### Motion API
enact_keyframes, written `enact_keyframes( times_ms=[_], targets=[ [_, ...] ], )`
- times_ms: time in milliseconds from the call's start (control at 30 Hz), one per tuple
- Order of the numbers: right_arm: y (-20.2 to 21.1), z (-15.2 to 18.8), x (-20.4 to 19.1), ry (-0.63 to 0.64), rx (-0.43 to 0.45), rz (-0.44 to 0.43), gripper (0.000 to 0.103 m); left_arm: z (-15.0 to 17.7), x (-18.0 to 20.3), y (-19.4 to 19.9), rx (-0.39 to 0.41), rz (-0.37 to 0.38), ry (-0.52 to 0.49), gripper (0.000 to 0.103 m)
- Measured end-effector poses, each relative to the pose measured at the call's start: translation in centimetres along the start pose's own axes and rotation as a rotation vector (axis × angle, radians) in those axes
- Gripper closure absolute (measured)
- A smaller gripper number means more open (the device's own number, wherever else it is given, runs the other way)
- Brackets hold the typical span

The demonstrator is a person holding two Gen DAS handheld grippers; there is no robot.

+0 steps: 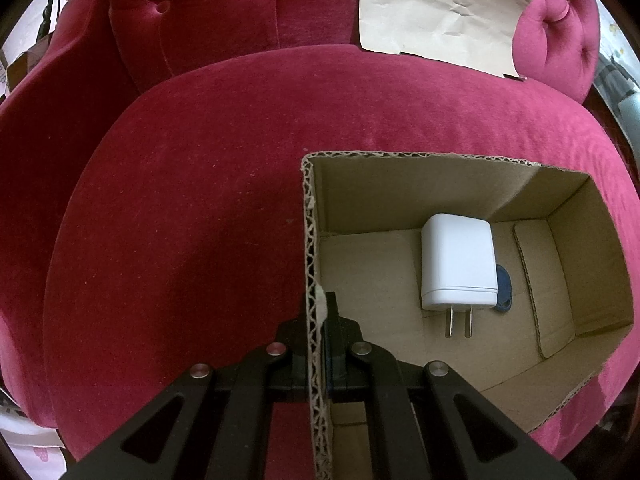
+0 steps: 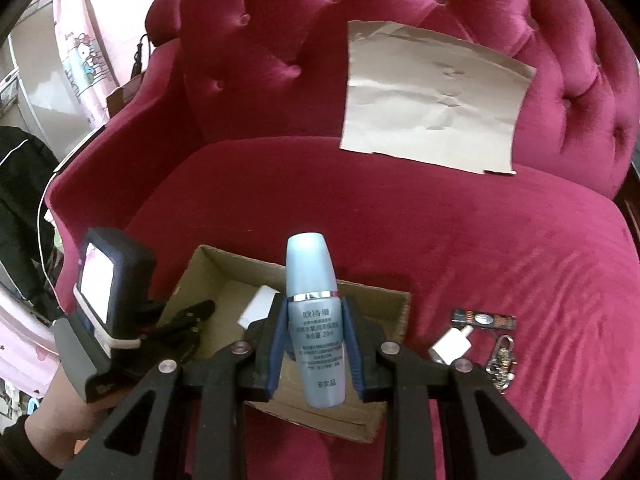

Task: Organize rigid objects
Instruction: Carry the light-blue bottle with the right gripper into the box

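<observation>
A pale blue bottle [image 2: 310, 264] with a silver band stands upright between the blue pads [image 2: 351, 336] of my right gripper [image 2: 315, 310], which is shut on it above the open cardboard box [image 2: 240, 268]. My left gripper [image 1: 317, 316] is shut on the box's left wall [image 1: 310, 240], one finger outside and one inside. In the right wrist view the left gripper [image 2: 198, 314] shows at that same wall. Inside the box lies a white charger [image 1: 458, 260] with its prongs toward me, over a small blue object [image 1: 503, 288].
The box sits on a crimson velvet sofa seat [image 2: 520, 248]. To its right lie a small white adapter [image 2: 450, 346], a dark stick-shaped pack [image 2: 484, 319] and a metal keychain [image 2: 502, 360]. A creased paper sheet [image 2: 432, 96] leans on the backrest. A person's hand [image 2: 60, 412] holds the left gripper.
</observation>
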State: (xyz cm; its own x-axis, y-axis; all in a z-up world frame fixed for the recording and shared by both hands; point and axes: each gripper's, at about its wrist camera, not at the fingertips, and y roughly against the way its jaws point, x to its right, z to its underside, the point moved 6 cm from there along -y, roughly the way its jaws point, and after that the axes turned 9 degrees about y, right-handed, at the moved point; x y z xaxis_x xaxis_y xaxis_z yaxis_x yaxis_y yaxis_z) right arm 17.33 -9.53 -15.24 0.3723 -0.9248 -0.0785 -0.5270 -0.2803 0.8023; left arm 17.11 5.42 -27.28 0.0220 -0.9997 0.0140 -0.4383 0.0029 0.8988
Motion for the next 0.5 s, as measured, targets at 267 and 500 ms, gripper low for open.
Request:
enact_keyframes(
  times_ms=[267,500],
  targets=[
    [-1.7,-0.2,-2.5,0.026,-0.025,-0.045,0.075,0.2,0.1,0.1,0.003,0.001,-0.003,0.099],
    [-3.3,0.6,-3.8,0.036,-0.054,-0.078,0.075,0.1,0.1,0.1,0.004,0.002,-0.006,0.099]
  ],
)
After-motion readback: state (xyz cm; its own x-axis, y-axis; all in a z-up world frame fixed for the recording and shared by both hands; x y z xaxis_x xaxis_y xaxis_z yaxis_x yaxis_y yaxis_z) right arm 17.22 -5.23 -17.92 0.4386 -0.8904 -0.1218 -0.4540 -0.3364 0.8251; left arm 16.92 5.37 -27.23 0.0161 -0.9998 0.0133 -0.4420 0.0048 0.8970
